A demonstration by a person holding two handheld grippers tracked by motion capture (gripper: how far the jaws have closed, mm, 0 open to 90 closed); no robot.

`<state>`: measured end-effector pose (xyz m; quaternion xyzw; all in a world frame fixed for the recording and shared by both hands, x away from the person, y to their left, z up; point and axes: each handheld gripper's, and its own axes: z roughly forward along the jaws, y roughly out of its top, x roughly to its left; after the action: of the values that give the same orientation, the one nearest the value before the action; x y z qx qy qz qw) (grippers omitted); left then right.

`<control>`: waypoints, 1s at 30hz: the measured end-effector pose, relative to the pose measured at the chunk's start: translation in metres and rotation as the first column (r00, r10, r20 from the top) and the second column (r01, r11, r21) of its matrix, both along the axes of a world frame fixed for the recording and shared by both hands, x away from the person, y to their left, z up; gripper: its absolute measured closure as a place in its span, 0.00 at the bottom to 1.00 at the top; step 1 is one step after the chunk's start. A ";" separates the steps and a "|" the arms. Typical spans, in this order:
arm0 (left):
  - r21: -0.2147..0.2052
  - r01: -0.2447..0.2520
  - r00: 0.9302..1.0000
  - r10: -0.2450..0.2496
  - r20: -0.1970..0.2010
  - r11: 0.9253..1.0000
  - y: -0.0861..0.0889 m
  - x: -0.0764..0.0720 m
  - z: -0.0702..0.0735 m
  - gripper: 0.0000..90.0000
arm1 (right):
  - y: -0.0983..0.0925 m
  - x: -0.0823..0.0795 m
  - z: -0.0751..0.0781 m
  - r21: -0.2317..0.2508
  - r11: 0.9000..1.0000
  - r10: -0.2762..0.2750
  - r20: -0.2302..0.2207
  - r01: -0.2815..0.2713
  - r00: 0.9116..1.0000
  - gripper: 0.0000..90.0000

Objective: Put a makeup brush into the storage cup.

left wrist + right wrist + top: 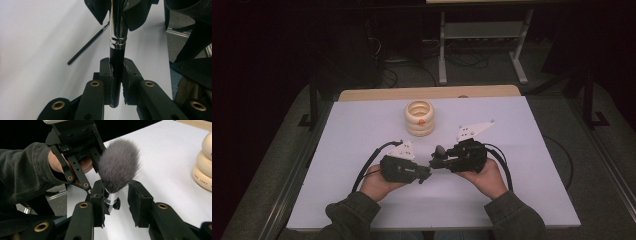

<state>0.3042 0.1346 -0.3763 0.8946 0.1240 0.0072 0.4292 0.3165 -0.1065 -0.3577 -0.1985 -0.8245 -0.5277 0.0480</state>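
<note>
Grey-bristled makeup brush (117, 170): light, soft-tipped, slippery at the ferrule; left hand-held gripper (117, 82) clamps its handle, right hand-held gripper (116, 200) stands released around the ferrule.

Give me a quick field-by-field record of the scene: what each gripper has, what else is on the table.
held item: makeup brush, grey bristles, silver ferrule, black handle
left gripper: shut on the brush's black handle
right gripper: jaws stand either side of the silver ferrule, with a gap at one pad; not gripping
brush position: held above the table, between the two grippers
other tool: thin black brush lying flat on the table
container: cream ribbed holder at the far middle of the table, upright
hands: both at the near edge
</note>
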 end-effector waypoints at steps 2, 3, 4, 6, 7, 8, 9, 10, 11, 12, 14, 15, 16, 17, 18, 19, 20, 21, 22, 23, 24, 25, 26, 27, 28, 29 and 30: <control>-0.001 -0.005 1.000 0.005 -0.003 1.000 0.000 0.000 0.000 0.88 | 0.000 -0.001 0.000 0.008 1.000 -0.006 0.001 0.006 1.000 0.75; -0.003 -0.006 1.000 0.006 -0.003 1.000 0.001 0.000 0.000 0.88 | -0.001 -0.001 0.001 0.014 1.000 -0.007 0.004 0.007 1.000 0.76; -0.010 -0.009 1.000 0.008 -0.007 1.000 0.001 0.001 0.000 0.88 | -0.001 -0.001 0.001 0.019 1.000 -0.008 0.004 0.008 1.000 0.77; -0.005 -0.008 1.000 0.008 -0.012 1.000 0.001 0.001 0.000 0.88 | -0.001 0.000 0.000 0.027 1.000 -0.004 0.004 0.004 1.000 0.83; -0.004 -0.009 1.000 0.009 -0.008 1.000 0.001 0.001 0.000 0.88 | 0.000 -0.001 0.000 0.030 1.000 0.005 0.004 -0.005 1.000 0.84; -0.004 -0.009 1.000 0.009 -0.008 1.000 0.001 0.001 0.000 0.88 | 0.001 -0.001 0.001 0.029 1.000 0.004 0.003 -0.004 1.000 0.85; -0.001 -0.014 1.000 0.014 -0.004 1.000 0.001 0.000 -0.001 0.88 | 0.001 -0.001 0.001 0.025 1.000 0.008 0.002 -0.008 1.000 0.85; -0.001 -0.019 1.000 0.019 -0.003 1.000 0.002 -0.001 -0.001 0.88 | 0.001 0.000 0.000 0.025 1.000 0.009 0.003 -0.009 1.000 0.85; -0.002 -0.028 1.000 0.028 -0.005 1.000 0.002 -0.001 -0.001 0.87 | 0.002 0.000 0.000 0.024 1.000 0.011 0.000 -0.011 1.000 0.85; -0.002 -0.035 0.999 0.035 -0.013 0.999 0.003 -0.001 -0.001 0.86 | 0.002 0.001 0.000 0.022 1.000 0.014 -0.006 -0.014 1.000 0.85; 0.013 -0.038 0.999 0.038 -0.016 0.999 0.004 -0.001 -0.001 0.82 | 0.002 0.002 0.001 0.003 1.000 0.009 -0.001 -0.009 1.000 0.86; 0.019 -0.044 0.998 0.044 -0.033 0.999 0.005 -0.001 -0.002 0.78 | 0.002 0.003 0.001 -0.004 1.000 0.009 -0.002 -0.009 1.000 0.86; 0.029 -0.059 0.998 0.060 -0.030 0.998 0.006 -0.002 -0.002 0.74 | 0.001 0.004 0.001 -0.008 1.000 0.005 -0.005 -0.005 1.000 0.86; 0.036 -0.061 0.998 0.061 -0.014 0.998 0.008 -0.003 -0.003 0.74 | 0.001 0.005 0.002 -0.019 1.000 0.005 -0.003 -0.005 1.000 0.86; 0.035 -0.071 0.997 0.071 -0.011 0.997 0.009 -0.004 -0.003 0.74 | 0.000 0.006 0.002 -0.030 1.000 0.001 0.001 -0.001 1.000 0.86; 0.030 -0.072 0.997 0.073 -0.009 0.997 0.012 -0.004 -0.002 0.73 | 0.000 0.007 0.003 -0.038 0.999 0.001 -0.001 -0.002 1.000 0.86; 0.034 -0.076 0.997 0.076 -0.002 0.997 0.013 -0.004 -0.002 0.72 | -0.001 0.008 0.004 -0.042 0.999 -0.002 -0.002 0.002 1.000 0.86; 0.036 -0.085 0.996 0.085 -0.009 0.996 0.014 -0.005 -0.002 0.71 | -0.001 0.010 0.005 -0.047 0.999 -0.003 -0.002 0.002 1.000 0.86; 0.036 -0.088 0.996 0.088 -0.002 0.995 0.016 -0.006 -0.002 0.70 | -0.002 0.011 0.005 -0.052 0.999 -0.004 0.000 0.004 1.000 0.86; 0.035 -0.092 0.996 0.092 0.001 0.995 0.018 -0.006 -0.002 0.69 | -0.003 0.012 0.006 -0.058 0.998 -0.007 0.000 0.007 1.000 0.86; 0.033 -0.099 0.995 0.099 0.004 0.995 0.020 -0.007 -0.001 0.69 | -0.003 0.013 0.007 -0.066 0.998 -0.008 0.002 0.008 1.000 0.86; 0.027 -0.105 0.994 0.105 0.009 0.994 0.022 -0.007 -0.001 0.69 | -0.004 0.014 0.007 -0.074 0.997 -0.010 0.002 0.010 1.000 0.86; 0.027 -0.105 0.994 0.105 0.009 0.994 0.022 -0.007 -0.001 0.69 | -0.004 0.014 0.007 -0.074 0.997 -0.010 0.002 0.010 1.000 0.86; 0.024 -0.106 0.994 0.106 0.014 0.994 0.025 -0.007 0.000 0.68 | -0.005 0.017 0.008 -0.083 0.996 -0.014 0.001 0.014 1.000 0.86; 0.018 -0.123 0.992 0.123 0.021 0.992 0.029 -0.008 0.000 0.67 | -0.005 0.018 0.008 -0.085 0.996 -0.020 -0.004 0.019 1.000 0.86; 0.018 -0.123 0.992 0.123 0.021 0.992 0.029 -0.008 0.000 0.67 | -0.006 0.020 0.009 -0.088 0.996 -0.021 -0.006 0.020 1.000 0.86; 0.011 -0.137 0.990 0.136 0.023 0.991 0.033 -0.010 0.000 0.66 | -0.007 0.022 0.009 -0.088 0.996 -0.022 -0.003 0.022 1.000 0.86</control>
<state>0.2945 0.1671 -0.3765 0.8865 0.1801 0.0472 0.4235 0.3383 -0.1130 -0.3488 -0.2107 -0.8447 -0.4908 0.0351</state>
